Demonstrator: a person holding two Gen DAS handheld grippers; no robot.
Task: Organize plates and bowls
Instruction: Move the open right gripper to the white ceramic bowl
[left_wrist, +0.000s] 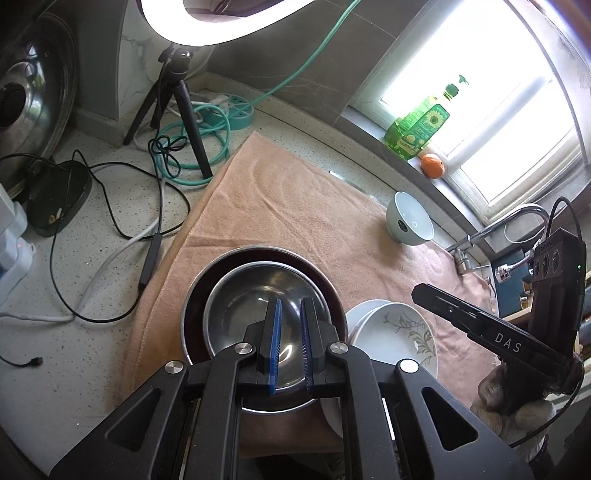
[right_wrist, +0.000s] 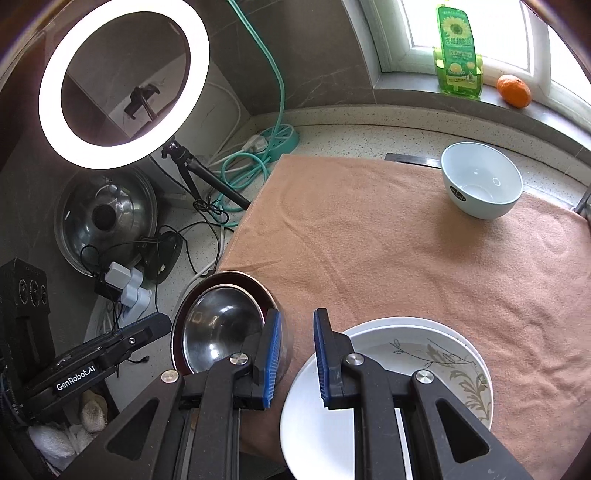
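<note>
- While my left gripper (left_wrist: 291, 339) hangs over the nested steel bowls (left_wrist: 258, 295), its fingers sit nearly together, empty.
- My right gripper (right_wrist: 295, 354), fingers slightly apart, holds nothing above the stacked plates (right_wrist: 424, 354).
- Far right on the towel (right_wrist: 369, 240) stands a pale bowl (right_wrist: 482, 181).

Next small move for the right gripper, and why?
Probably carry the right gripper across the orange towel toward the pale blue ceramic bowl. Its jaws hold nothing, the steel bowl is already nested and the white plates stacked, and that bowl stands alone at the far corner.
</note>
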